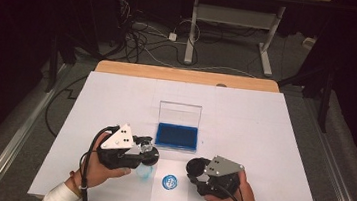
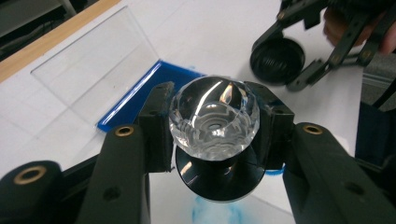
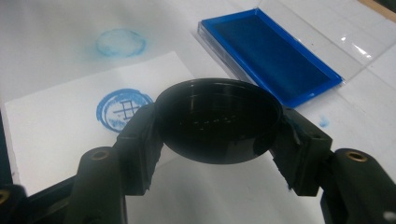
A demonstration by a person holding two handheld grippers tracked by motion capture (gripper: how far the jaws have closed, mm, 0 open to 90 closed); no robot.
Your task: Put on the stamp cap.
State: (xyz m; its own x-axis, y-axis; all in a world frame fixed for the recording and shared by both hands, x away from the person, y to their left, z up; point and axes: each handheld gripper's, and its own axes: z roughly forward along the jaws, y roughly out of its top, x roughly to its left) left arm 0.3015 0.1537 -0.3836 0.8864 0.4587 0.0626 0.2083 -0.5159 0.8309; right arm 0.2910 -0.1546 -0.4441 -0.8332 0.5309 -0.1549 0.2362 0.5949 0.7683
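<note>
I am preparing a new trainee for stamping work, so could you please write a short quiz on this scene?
1. True or false: the left gripper is shut on the stamp with the clear faceted knob.
2. What does the right gripper hold? A) the black cap B) the ink pad C) the paper sheet
3. Fill in: the ink pad stands with its clear lid ____.

Key
1. True; both jaws press on the stamp's sides.
2. A; the cap sits clamped between the jaws, hollow side toward the camera.
3. Open; the lid stands upright behind the blue pad, and a round blue print already marks the paper sheet.
</note>
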